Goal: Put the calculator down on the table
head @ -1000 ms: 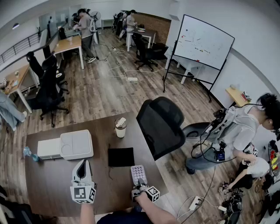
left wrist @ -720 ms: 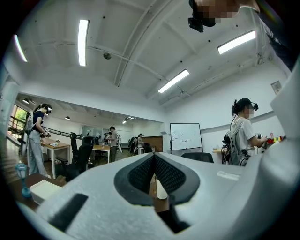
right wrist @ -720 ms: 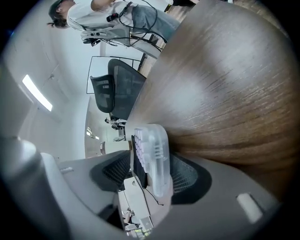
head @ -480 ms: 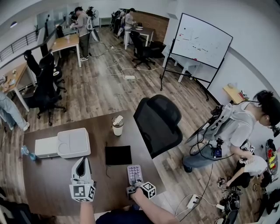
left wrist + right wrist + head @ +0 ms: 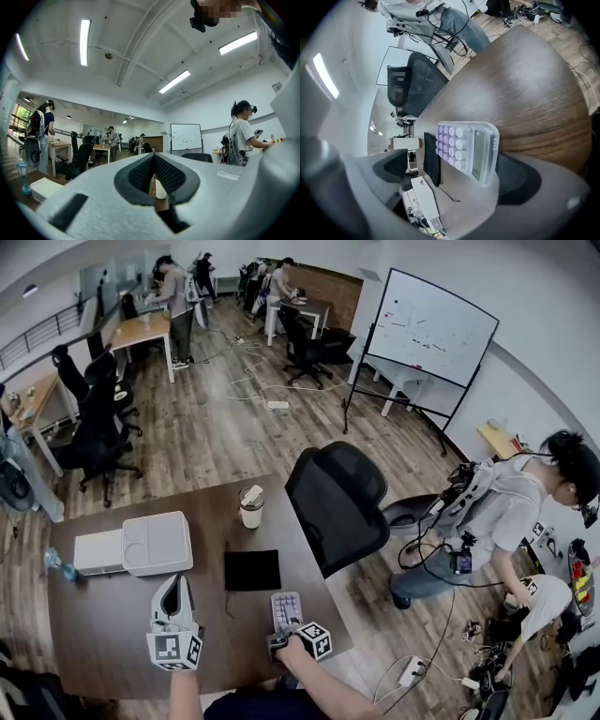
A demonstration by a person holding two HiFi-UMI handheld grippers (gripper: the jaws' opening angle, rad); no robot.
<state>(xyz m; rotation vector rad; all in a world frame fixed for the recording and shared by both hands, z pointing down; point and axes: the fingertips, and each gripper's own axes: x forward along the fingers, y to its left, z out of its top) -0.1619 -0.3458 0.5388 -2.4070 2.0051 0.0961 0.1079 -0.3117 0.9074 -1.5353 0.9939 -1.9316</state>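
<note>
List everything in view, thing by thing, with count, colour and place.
table: one, dark brown, foreground
calculator: one, lilac keys, table's near right
pad: one, black, behind the calculator
cup: one, pale, table's far edge
boxes: two, white, table's left
bottle: one, bluish, table's left edge
nearest chair: one, black, beside the table
whiteboard: one, white, back right
nearest person: one, pale top, far right
left gripper: one, pale grey, jaws together
right gripper: one, pale grey, jaws opening around the calculator
</note>
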